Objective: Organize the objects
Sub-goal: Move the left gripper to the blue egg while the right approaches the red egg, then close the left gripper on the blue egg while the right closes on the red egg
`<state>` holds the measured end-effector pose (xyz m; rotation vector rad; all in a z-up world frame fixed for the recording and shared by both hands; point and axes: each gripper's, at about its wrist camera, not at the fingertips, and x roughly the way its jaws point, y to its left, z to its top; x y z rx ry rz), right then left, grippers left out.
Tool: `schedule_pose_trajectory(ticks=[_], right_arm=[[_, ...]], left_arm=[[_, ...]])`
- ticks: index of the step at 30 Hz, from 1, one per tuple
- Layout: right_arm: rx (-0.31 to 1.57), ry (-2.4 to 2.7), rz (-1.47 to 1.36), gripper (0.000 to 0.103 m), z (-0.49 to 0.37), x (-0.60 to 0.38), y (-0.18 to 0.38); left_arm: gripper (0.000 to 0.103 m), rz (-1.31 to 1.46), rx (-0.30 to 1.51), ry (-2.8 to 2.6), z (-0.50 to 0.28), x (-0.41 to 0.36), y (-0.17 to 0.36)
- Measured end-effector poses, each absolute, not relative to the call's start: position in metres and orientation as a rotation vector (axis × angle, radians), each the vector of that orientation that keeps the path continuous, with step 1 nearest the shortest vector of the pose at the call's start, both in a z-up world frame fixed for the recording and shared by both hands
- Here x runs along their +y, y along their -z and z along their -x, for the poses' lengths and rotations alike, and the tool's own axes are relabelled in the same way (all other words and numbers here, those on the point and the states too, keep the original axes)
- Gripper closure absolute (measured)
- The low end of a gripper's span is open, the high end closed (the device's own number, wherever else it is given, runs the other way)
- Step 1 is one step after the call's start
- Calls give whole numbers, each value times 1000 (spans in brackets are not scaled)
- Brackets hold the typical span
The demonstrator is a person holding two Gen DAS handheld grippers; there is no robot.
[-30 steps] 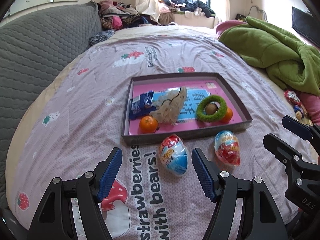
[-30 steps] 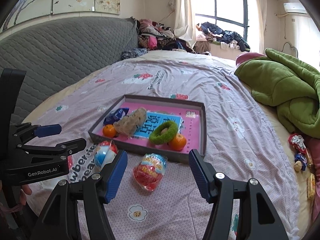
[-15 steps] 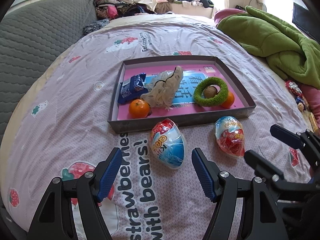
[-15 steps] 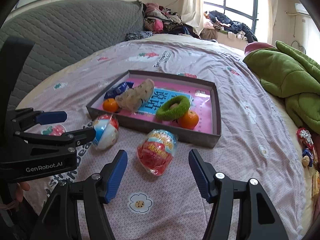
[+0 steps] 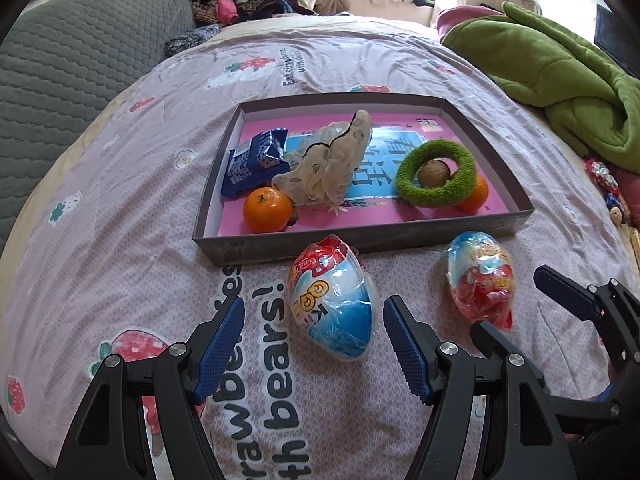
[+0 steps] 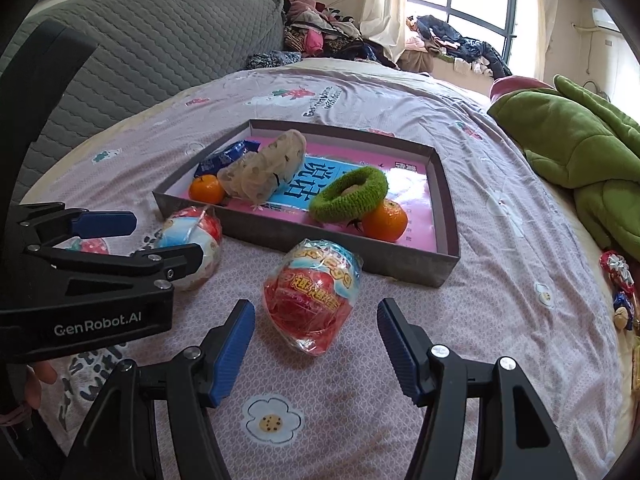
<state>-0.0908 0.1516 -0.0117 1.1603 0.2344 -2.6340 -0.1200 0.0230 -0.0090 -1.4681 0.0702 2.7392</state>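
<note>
A blue-and-red wrapped toy egg (image 5: 332,300) lies on the bedsheet just in front of a shallow pink-lined tray (image 5: 360,242). My left gripper (image 5: 314,312) is open, its blue pads either side of the egg's near end without touching it. A red wrapped toy egg (image 6: 312,292) lies to its right on the sheet. The right gripper (image 6: 316,316) is open and straddles that egg's near end, pads apart from it. In the right wrist view the blue egg (image 6: 192,248) sits partly behind the left gripper's fingers (image 6: 104,225). The red egg (image 5: 482,282) also shows in the left wrist view.
The tray holds two oranges (image 5: 267,209), a blue snack packet (image 5: 256,160), a beige cloth (image 5: 332,164) and a green ring (image 5: 436,178) around a walnut. A green blanket (image 5: 560,76) is heaped at right, a grey quilted headboard (image 6: 140,64) at left, small wrapped sweets (image 6: 618,276) near the right edge.
Both grippers have come down and forward toward the sheet. Each egg now looks larger and lies between its gripper's open pads. Neither gripper's opening has changed.
</note>
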Motion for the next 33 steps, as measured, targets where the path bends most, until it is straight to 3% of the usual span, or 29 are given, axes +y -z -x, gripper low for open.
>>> schedule_pose_trajectory(ticks=[15, 17, 19, 20, 33], right_arm=[[263, 2688, -1189, 41, 120, 141, 39], [239, 2685, -1190, 47, 122, 144, 40], [212, 2681, -1191, 48, 124, 147, 41], [201, 2679, -1188, 48, 125, 148, 41], [154, 2666, -1115, 48, 114, 149, 20]], left_arm=[[30, 1525, 27, -2751, 148, 20, 34], [30, 1529, 0, -2740, 151, 18, 39], [34, 1528, -22, -2736, 152, 15, 43], [42, 1520, -31, -2735, 152, 14, 44], [44, 1386, -5, -2764, 142, 14, 18]])
